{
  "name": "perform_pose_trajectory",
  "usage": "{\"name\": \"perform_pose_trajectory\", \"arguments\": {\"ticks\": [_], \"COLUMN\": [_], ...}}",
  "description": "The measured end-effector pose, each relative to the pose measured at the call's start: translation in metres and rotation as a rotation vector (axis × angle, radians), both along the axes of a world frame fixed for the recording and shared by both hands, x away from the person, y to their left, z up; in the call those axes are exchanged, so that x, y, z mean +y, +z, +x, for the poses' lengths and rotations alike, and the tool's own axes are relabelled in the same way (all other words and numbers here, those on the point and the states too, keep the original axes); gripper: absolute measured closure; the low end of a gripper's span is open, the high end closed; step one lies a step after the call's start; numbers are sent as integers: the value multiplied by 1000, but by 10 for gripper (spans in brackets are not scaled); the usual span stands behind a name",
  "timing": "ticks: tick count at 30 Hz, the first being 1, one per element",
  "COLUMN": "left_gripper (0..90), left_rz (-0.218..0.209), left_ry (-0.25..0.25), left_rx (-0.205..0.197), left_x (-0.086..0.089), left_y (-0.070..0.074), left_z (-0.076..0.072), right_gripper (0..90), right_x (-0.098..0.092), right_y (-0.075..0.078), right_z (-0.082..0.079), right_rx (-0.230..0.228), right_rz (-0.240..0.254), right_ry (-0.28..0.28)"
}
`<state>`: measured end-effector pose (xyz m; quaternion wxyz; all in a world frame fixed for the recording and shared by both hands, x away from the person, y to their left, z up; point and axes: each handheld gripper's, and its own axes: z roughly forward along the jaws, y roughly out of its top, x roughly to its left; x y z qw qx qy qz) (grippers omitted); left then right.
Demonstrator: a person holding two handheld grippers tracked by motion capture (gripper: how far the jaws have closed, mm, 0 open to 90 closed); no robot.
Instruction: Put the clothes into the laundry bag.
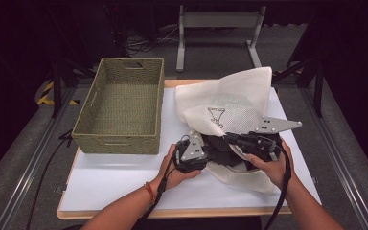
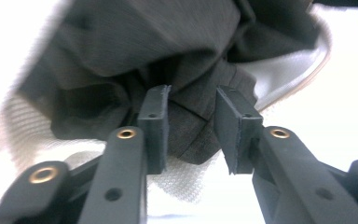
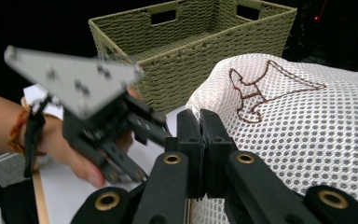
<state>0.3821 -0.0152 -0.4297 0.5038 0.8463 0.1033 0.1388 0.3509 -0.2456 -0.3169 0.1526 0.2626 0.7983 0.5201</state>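
Observation:
A white mesh bag [image 1: 230,100] with a brown embroidered mark lies on the white table top [image 1: 115,177], and a dark garment [image 1: 225,153] bulges out of its mouth. My left gripper [image 1: 211,152] reaches into that mouth from the left. In the left gripper view it [image 2: 191,123] stands open, with a fold of the dark garment [image 2: 168,42] between its pads and the bag's mesh [image 2: 182,179] below. My right gripper [image 1: 231,139] comes in from the right. Its jaws [image 3: 204,140] are shut on the edge of the mesh bag [image 3: 298,121].
A green woven basket [image 1: 120,105] with nothing in it stands at the table's back left, close to the bag, and rises behind the bag in the right gripper view [image 3: 191,42]. A grey metal frame [image 1: 218,21] stands on the floor beyond the table.

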Motion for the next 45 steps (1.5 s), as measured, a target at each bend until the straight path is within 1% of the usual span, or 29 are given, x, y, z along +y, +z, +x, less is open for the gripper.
{"name": "perform_pose_trajectory", "arguments": {"ticks": [1, 2, 4, 6, 7, 8, 9, 10, 12, 15, 16, 17, 18, 19, 20, 21, 23, 24, 25, 27, 28, 29, 31, 35, 36, 38, 40, 41, 45], "left_gripper": [711, 729, 762, 781, 793, 807, 821, 836, 857, 873, 875, 875, 875, 875, 875, 875, 874, 869, 860, 833, 818, 805, 740, 743, 743, 751, 763, 778, 803], "left_rz": [43, 63, 49, 66, 57, 52, 51, 17, -16, -31, -14, -70, -87, -61, -61, -94, -63, -64, -81, -78, -98, -98, -135, -198, -189, -184, -158, -140, -110], "left_ry": [7, 8, 16, 35, 40, 63, 81, 100, 119, 153, 155, 178, 179, 156, 156, 151, 117, 100, 60, 46, 23, 23, -5, -14, 20, -1, 17, 8, 1], "left_rx": [-41, -63, -41, -95, -117, -107, -120, -127, -131, -112, -113, -95, -95, -104, -104, -78, -75, -70, -46, -36, -19, -19, 16, 43, 35, 44, 41, 66, 59], "left_x": [-9, -17, -26, -38, -42, -48, -51, -53, -58, -64, -65, -70, -70, -67, -67, -65, -64, -62, -57, -50, -45, -45, -27, -5, -2, 5, 13, 18, 27], "left_y": [-3, -7, -15, -20, -19, -18, -17, -17, -15, -14, -12, -13, -12, -11, -11, -13, -12, -11, -10, -8, -8, -8, -5, 2, 3, 5, 6, 5, 1], "left_z": [2, 7, 15, 21, 23, 28, 29, 30, 33, 40, 41, 41, 42, 46, 46, 51, 54, 53, 51, 47, 44, 44, 29, 16, 14, 13, 10, 10, 7], "right_gripper": [890, 891, 890, 890, 890, 890, 891, 890, 891, 891, 892, 892, 892, 892, 892, 892, 892, 892, 892, 892, 892, 892, 891, 891, 889, 887, 887, 887, 887], "right_x": [1, 2, 4, 3, 3, 2, 1, 0, -3, -5, -6, -6, -7, -8, -10, -11, -14, -15, -15, -15, -14, -14, -12, -10, -10, -8, -5, -3, 8], "right_y": [-1, -1, -3, -3, -4, -4, -4, -4, -5, -6, -6, -8, -8, -9, -9, -8, -9, -10, -10, -10, -9, -8, -7, -6, -4, -2, 0, 1, 9], "right_z": [0, -1, -1, -1, -1, -1, -1, -1, 1, -1, -1, -1, 0, 1, 1, 2, 3, 4, 5, 3, 3, 2, 1, 2, 4, 5, 6, 6, 8], "right_rx": [1, 3, 13, 20, 26, 33, 40, 46, 69, 73, 75, 82, 88, 91, 89, 86, 85, 87, 85, 66, 53, 50, 30, 17, 13, 4, 2, 1, 9], "right_rz": [-2, -5, -2, -1, 3, 7, 9, 15, 35, 40, 38, 39, 41, 49, 52, 51, 51, 50, 47, 33, 26, 23, 0, -3, 1, -6, -2, -4, 7], "right_ry": [2, 5, 12, 10, 10, 12, 3, -1, -9, -15, -21, -23, -24, -30, -42, -50, -60, -61, -56, -60, -58, -58, -57, -62, -56, -63, -55, -48, -7]}}
